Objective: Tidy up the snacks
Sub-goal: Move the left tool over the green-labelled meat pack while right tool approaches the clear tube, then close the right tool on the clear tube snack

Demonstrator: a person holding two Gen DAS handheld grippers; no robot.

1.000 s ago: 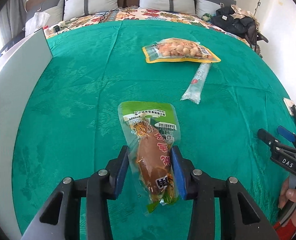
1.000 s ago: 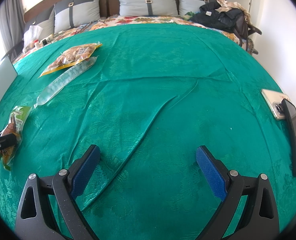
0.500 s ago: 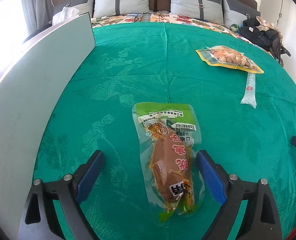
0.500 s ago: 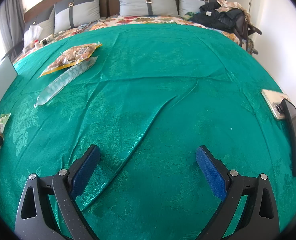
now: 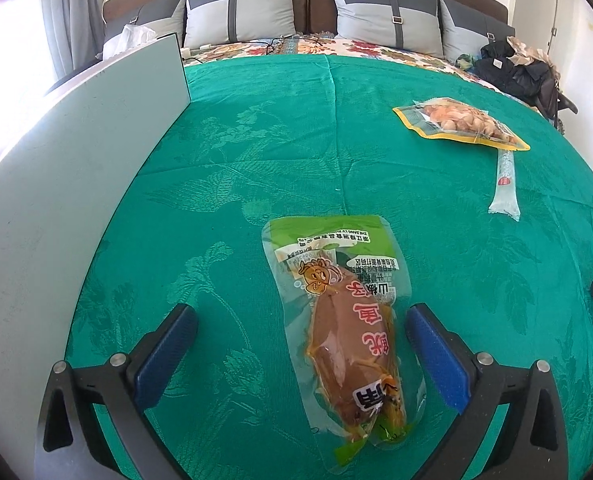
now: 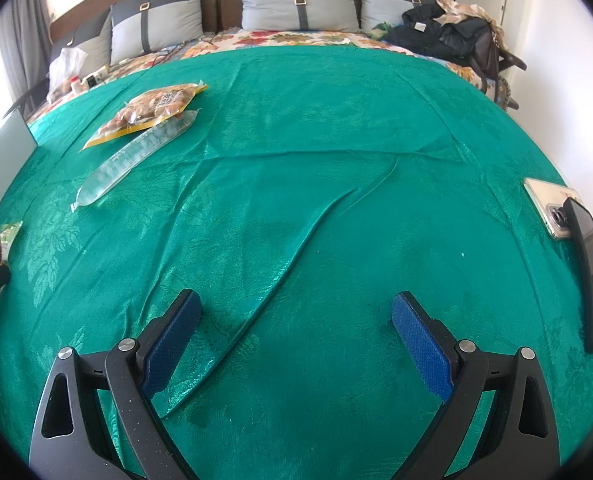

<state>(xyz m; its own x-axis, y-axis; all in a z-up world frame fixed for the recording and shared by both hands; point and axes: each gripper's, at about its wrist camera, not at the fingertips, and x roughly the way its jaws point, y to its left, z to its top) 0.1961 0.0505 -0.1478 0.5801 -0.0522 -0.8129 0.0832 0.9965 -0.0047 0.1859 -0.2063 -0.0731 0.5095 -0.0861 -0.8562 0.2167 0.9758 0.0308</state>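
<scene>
On green bedspread (image 5: 256, 152): clear green-topped packet of brown sausage (image 5: 344, 328) lain flat | left tool (image 5: 300, 344) just opened wide, packet between pads, released | right tool (image 6: 294, 334) wide open, empty

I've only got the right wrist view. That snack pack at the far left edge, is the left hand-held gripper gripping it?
Observer: No. The left hand-held gripper is open, its jaws have just been opening, and the snack pack lies loose on the green bedspread between the pads.
Operator: Which end of it faces the gripper?
Observer: The end with the brown contents; the green header points away, toward the pillows.
</scene>
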